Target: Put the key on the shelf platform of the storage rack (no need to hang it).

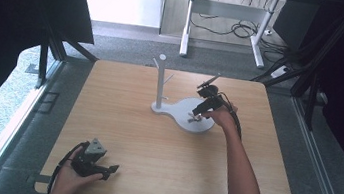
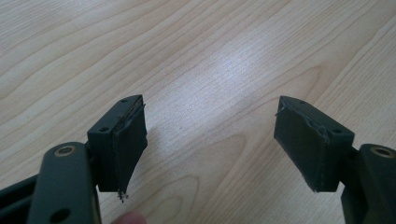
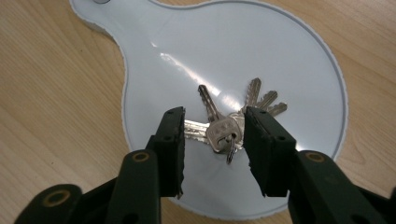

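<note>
At the near left corner of the light wooden surface (image 1: 163, 151), the left claw (image 1: 111, 170) rests in the person's left hand (image 1: 68, 179), lying low on the wood with its grey three-cornered plate on top. In the left gripper view its two black jaws stand spread wide, with bare wood grain between them and nothing touching either pad.

Farther out and to the right, the person's right forearm reaches across the surface to the right claw (image 1: 199, 115), which points down at the flat white pear-shaped base (image 1: 181, 109) of a stand. In the right gripper view this claw (image 3: 214, 149) is partly spread, its jaws to either side of a bunch of silver metal keys (image 3: 229, 122) that lies flat on the round part of the white base (image 3: 187, 51). The key heads and ring sit in the gap between the pads, the blades fanning away beyond them; the pads are not pressing on the metal.

Beyond that, at the narrow end of the base, a slim white upright post with short side pegs (image 1: 160, 80) rises.
</note>
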Tool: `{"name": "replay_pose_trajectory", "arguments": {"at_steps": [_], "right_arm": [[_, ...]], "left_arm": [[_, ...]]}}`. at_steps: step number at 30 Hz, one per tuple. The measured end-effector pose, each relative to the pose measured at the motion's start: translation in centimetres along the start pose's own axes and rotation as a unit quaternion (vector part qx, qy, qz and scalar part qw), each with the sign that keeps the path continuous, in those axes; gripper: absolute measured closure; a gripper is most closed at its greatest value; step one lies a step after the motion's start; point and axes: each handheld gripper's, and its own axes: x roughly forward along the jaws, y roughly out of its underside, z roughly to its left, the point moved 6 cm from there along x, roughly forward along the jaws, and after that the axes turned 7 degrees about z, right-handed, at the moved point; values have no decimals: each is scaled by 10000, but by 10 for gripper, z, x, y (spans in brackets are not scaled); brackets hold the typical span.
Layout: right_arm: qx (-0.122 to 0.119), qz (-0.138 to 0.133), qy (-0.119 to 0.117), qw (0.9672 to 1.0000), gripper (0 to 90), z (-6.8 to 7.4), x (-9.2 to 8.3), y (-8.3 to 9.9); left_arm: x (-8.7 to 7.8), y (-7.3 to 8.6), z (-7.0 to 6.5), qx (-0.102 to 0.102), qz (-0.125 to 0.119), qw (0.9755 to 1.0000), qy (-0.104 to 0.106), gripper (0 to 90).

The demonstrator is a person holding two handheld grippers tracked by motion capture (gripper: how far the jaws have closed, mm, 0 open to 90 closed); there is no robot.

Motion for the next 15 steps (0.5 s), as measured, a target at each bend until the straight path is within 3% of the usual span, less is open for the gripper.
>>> {"name": "replay_pose_trajectory", "arguments": {"at_steps": [9,15], "right_arm": [[-121,-278,-50,9995,538,12,-15,21],[-316,-612,-237,9973,516,22,-31,52]], "left_arm": [[0,0,-1,15,-4,10000,-11,257],[1,0,-1,28,25,10000,-29,257]]}}
